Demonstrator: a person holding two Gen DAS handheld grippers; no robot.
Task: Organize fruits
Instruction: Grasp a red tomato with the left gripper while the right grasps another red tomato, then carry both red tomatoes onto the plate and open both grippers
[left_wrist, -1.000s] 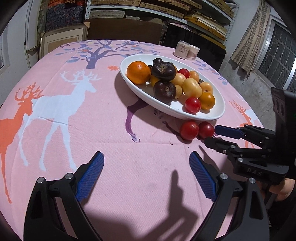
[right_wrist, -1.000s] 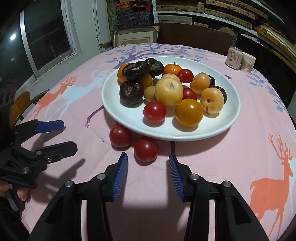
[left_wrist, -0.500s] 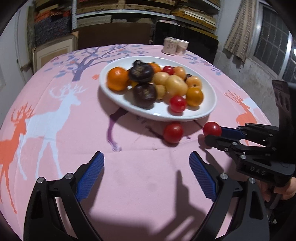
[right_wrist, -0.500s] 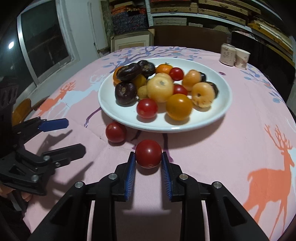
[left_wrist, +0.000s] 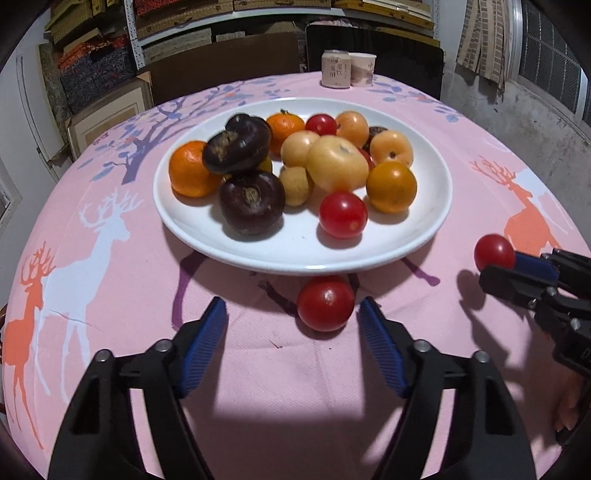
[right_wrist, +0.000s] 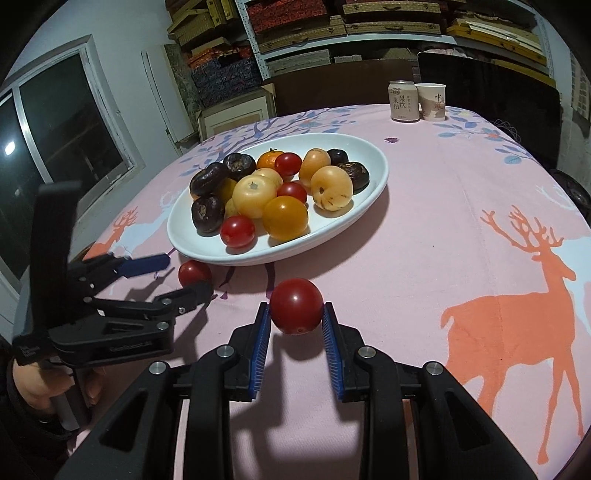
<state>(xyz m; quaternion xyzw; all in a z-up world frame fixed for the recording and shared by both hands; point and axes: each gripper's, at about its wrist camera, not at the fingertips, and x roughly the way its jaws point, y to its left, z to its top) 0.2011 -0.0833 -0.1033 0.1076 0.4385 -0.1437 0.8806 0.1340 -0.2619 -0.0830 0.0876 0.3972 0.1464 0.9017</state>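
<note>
Our right gripper (right_wrist: 296, 325) clamps a smooth, glossy red tomato (right_wrist: 296, 306) between ribbed blue fingers (right_wrist: 259, 345). Our left gripper (left_wrist: 291, 325) is closing, pads not yet touching a second round tomato (left_wrist: 325, 303) on the pink deer-print worktop (left_wrist: 122, 295), beside the white oval plate (left_wrist: 295, 251). The can's (right_wrist: 403, 100) writing is too small to read.

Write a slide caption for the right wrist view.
Right gripper clamps a red tomato above the pink tablecloth, near the fruit plate.
</note>
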